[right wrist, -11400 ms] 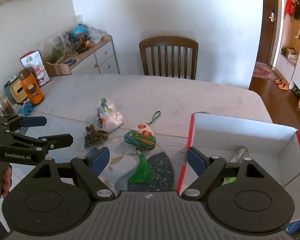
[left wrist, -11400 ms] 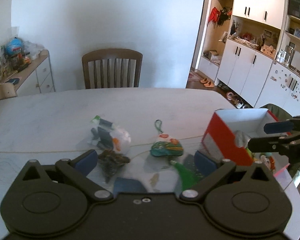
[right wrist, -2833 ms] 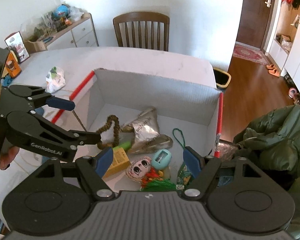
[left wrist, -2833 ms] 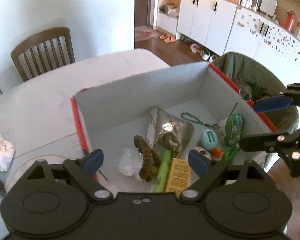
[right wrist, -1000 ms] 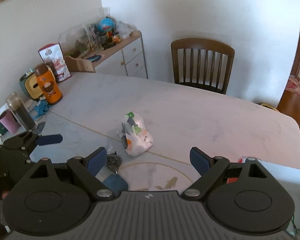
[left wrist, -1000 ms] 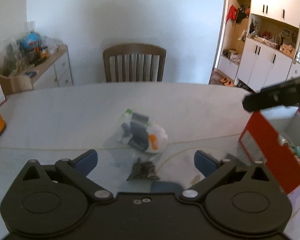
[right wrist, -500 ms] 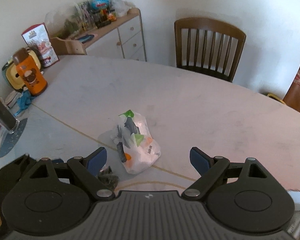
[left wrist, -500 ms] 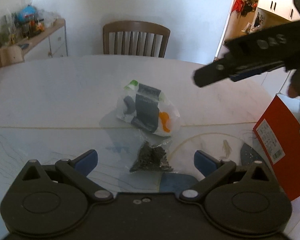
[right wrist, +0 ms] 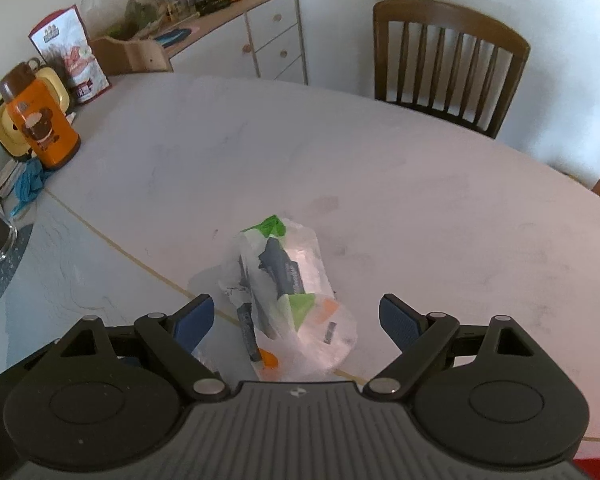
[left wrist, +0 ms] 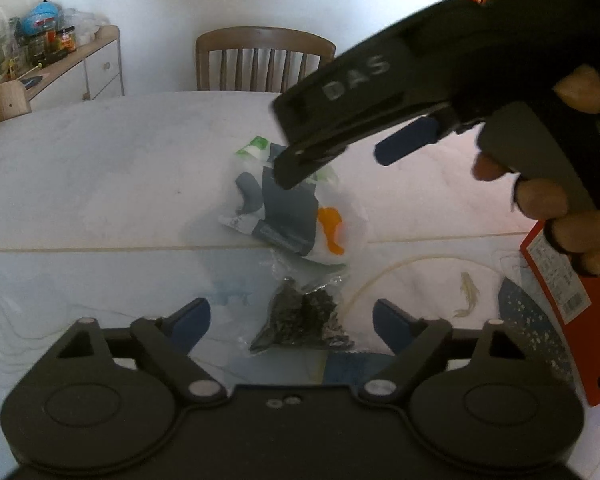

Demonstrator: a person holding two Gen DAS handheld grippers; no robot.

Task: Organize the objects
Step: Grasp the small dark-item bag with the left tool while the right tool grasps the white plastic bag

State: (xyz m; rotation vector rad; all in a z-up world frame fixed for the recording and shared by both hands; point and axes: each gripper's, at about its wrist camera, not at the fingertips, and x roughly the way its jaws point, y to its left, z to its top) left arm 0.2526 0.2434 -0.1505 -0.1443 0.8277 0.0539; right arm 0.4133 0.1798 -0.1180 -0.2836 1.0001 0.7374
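Pale marble tabletop (right wrist: 420, 208) fills both my views, with a wooden chair (right wrist: 448, 64) at the far edge and a cluttered sideboard (right wrist: 228, 28) along the wall. Two things are left out on it: a clear plastic bag of toy parts (right wrist: 288, 296) and, just nearer to me, a small packet of dark bits (left wrist: 300, 316). My right gripper (right wrist: 296, 320) hangs over the bag with its jaws spread wide, the bag lying between them. My left gripper (left wrist: 288, 316) has its jaws spread either side of the dark packet, empty. The red box (left wrist: 560, 304) sits at the right edge of the left view, close beside the hand (left wrist: 560, 208) holding the right tool.

My worry is the bag — loose, slippery film that may bunch so the pads catch only a fold and the contents swing or slip out on the lift. Both tools are also crowded over the same patch, so they could knock together.

Open table lies to the far side and left; an orange flask (right wrist: 40, 120) stands well clear at the left edge.
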